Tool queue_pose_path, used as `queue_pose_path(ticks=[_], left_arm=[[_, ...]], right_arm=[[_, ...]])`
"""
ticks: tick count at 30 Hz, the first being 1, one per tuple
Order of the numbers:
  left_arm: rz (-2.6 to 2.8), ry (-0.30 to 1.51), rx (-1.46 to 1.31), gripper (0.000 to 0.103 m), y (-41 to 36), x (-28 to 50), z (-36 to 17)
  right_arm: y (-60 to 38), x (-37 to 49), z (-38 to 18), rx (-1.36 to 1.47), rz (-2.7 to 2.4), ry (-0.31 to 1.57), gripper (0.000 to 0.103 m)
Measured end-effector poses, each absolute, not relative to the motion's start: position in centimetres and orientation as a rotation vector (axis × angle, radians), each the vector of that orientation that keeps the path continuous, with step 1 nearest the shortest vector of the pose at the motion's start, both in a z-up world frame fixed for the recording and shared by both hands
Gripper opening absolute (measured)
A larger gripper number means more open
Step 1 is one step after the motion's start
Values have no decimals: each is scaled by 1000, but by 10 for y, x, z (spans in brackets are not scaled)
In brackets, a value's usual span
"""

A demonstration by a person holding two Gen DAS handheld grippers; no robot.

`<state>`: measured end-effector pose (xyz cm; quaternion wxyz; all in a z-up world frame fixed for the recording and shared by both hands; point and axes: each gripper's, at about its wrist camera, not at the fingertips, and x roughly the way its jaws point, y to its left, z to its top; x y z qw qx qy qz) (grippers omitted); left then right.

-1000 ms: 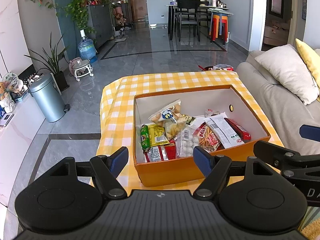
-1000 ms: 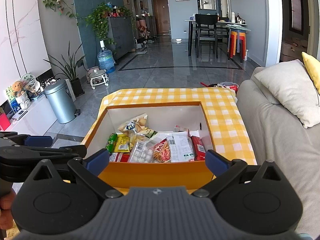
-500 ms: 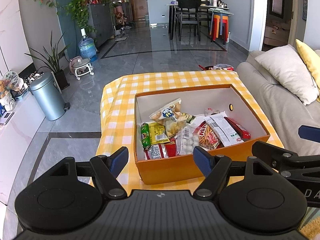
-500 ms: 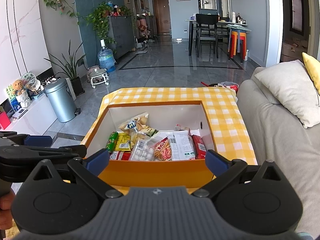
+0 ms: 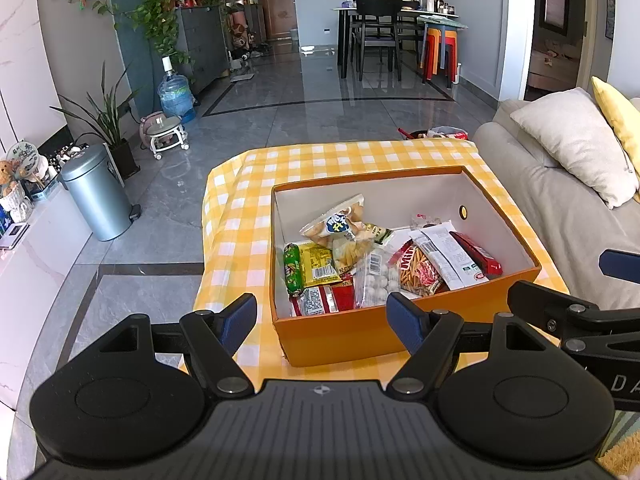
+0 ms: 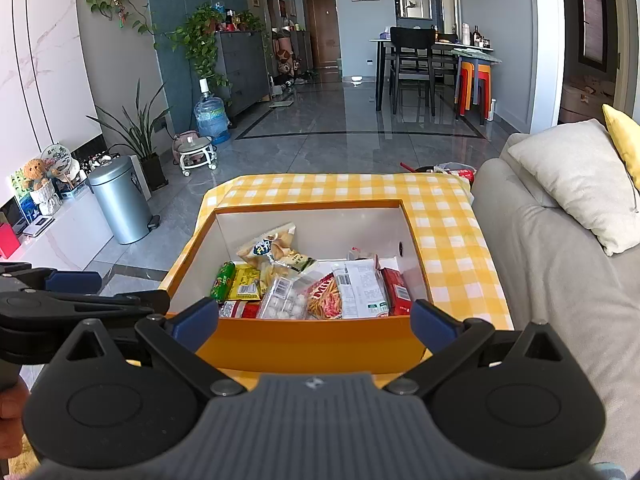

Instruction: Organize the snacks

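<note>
An orange box (image 5: 344, 332) (image 6: 304, 346) with a white inside stands on the yellow checked tablecloth (image 5: 248, 216) (image 6: 448, 224). It holds several snack packets: a chip bag (image 5: 336, 222) (image 6: 268, 246), a green roll (image 5: 291, 269) (image 6: 223, 275), a yellow packet (image 5: 316, 264), a clear bag of white balls (image 5: 376, 276) (image 6: 284, 300), a stick-snack pack (image 5: 420, 272) (image 6: 328, 296) and a red packet (image 5: 476, 254) (image 6: 395, 290). My left gripper (image 5: 322, 318) is open and empty, just short of the box's near wall. My right gripper (image 6: 314, 322) is open and empty, also before the near wall.
A grey sofa (image 5: 560, 208) (image 6: 560, 260) with a pale cushion (image 5: 572, 140) runs along the right. A metal bin (image 5: 96, 196) (image 6: 120, 200) stands on the floor at left, beside a white cabinet (image 6: 60, 236). A dining table with chairs (image 5: 380, 32) is far behind.
Both grippers have drawn back and risen slightly, so the box sits a little farther off. Both stay open and empty. The snacks have not moved.
</note>
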<state>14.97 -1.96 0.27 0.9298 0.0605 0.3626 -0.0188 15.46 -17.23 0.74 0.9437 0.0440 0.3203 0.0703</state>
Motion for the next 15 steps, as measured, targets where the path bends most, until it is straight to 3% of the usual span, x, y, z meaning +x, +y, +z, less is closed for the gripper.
queue_pose_path(ticks=[15], left_arm=[[-47, 754, 102, 87, -21, 140, 0]], right_arm=[[-170, 153, 4, 85, 153, 673, 99]])
